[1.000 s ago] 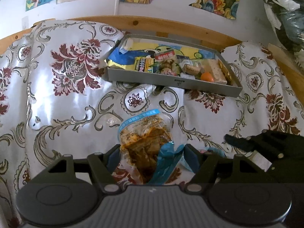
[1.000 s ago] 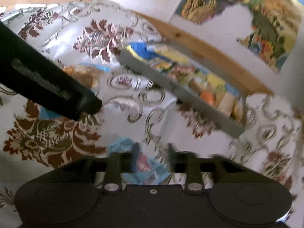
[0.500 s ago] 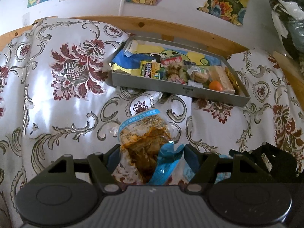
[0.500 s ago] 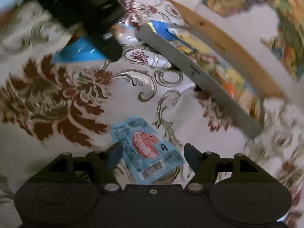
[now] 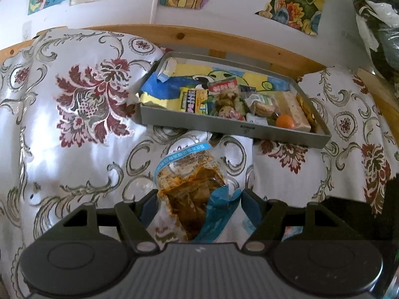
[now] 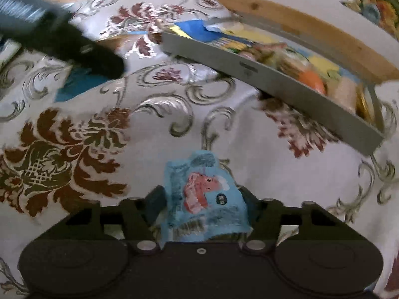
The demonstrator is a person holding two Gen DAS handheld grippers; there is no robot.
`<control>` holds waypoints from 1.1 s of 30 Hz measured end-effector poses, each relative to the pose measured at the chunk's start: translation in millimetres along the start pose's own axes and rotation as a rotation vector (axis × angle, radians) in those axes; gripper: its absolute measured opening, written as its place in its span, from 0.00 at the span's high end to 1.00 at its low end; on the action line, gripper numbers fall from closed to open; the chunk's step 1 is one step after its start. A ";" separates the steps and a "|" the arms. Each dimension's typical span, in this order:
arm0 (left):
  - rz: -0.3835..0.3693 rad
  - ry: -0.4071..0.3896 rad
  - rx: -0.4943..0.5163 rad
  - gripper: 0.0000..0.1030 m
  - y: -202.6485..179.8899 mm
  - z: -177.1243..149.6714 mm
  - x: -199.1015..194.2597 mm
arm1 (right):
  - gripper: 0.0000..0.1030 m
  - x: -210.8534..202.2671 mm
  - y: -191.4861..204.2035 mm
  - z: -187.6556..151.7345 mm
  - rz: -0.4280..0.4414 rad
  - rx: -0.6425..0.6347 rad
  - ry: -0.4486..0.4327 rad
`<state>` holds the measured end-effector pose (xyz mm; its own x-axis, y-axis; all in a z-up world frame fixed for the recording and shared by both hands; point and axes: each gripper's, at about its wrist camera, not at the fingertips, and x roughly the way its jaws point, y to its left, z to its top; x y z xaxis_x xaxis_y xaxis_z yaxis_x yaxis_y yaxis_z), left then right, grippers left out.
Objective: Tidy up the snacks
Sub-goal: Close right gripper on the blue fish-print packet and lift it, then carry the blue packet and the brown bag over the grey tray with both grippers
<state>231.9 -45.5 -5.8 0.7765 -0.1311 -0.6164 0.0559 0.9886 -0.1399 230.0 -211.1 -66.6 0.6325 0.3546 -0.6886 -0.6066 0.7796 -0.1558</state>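
Inspector A: Left gripper [image 5: 197, 199]: fingers part-closed on a clear-and-blue snack packet [image 5: 192, 186] with brown contents. The packet's long axis runs straight out along the fingers, free end ahead.

Inspector B: And the grey tray [image 5: 234, 127]?

Inspector A: Ahead and slightly right of that gripper, apart from it; its long side lies across the line of approach. Snacks crowd its right half.

Inspector B: Right gripper [image 6: 202, 199]?

Inspector A: Jaws half open astride a light-blue sachet [image 6: 204, 196] printed with a red creature; whether the pads actually grip it, I cannot tell. Tray [image 6: 274, 79] lies ahead and to its right. In my judgement the left gripper's path is the straighter one.
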 end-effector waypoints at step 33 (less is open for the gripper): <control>0.021 -0.123 0.027 0.27 -23.9 85.2 36.3 | 0.85 -46.4 -18.2 39.8 -0.277 -0.057 -0.311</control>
<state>312.3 -67.5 41.3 0.8485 -0.1015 -0.5194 0.0540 0.9929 -0.1059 230.8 -221.2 -3.7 0.8855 0.2817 -0.3696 -0.4135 0.8406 -0.3498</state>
